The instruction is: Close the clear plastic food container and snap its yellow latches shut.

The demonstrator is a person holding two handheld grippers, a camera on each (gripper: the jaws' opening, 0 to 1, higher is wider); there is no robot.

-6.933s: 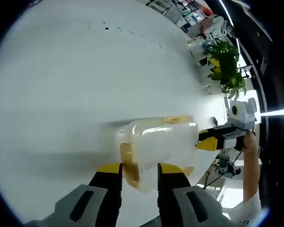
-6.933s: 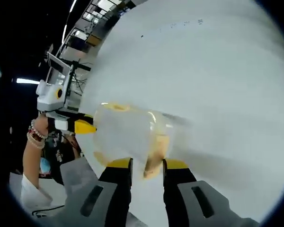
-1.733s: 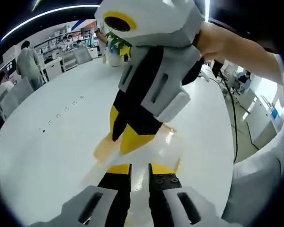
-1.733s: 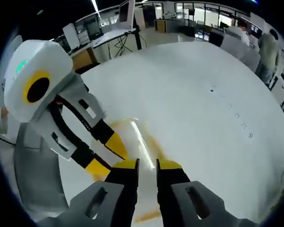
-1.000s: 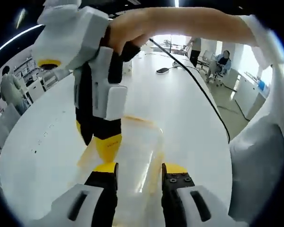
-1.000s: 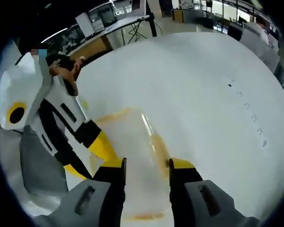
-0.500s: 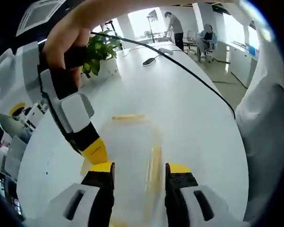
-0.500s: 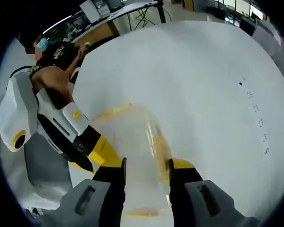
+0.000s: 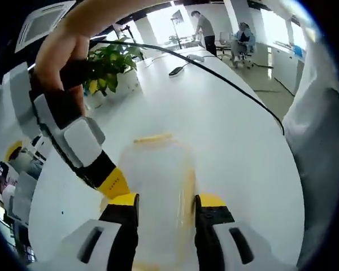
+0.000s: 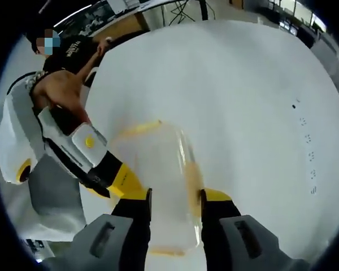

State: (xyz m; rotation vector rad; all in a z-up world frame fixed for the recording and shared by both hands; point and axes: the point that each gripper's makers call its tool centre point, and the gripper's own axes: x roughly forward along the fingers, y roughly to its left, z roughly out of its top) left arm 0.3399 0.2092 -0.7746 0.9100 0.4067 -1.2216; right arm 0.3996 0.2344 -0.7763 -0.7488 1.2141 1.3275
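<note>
Since 1 s ago your 2 grippers barely shifted, left gripper (image 9: pixel 161 200) & right gripper (image 10: pixel 173 196) fingers spread, straddling 1 clear container (image 9: pixel 157 169), 2 yellow latches seen, white surface (image 10: pixel 243 84).

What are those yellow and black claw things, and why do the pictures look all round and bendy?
Those claws are grippers, tools with two jaws that a person holds, one in each hand. A small wide-angle camera rides on each gripper, which makes the pictures round and curved.

In the left gripper view you look along the left gripper; the right gripper reaches in from the side, held by a hand. In the right gripper view you look along the right gripper, and the other one comes in from the left.

On the big white table sits a clear plastic food container with yellow latches. Both grippers have their jaws open on either side of it. A green plant stands farther back on the table.
</note>
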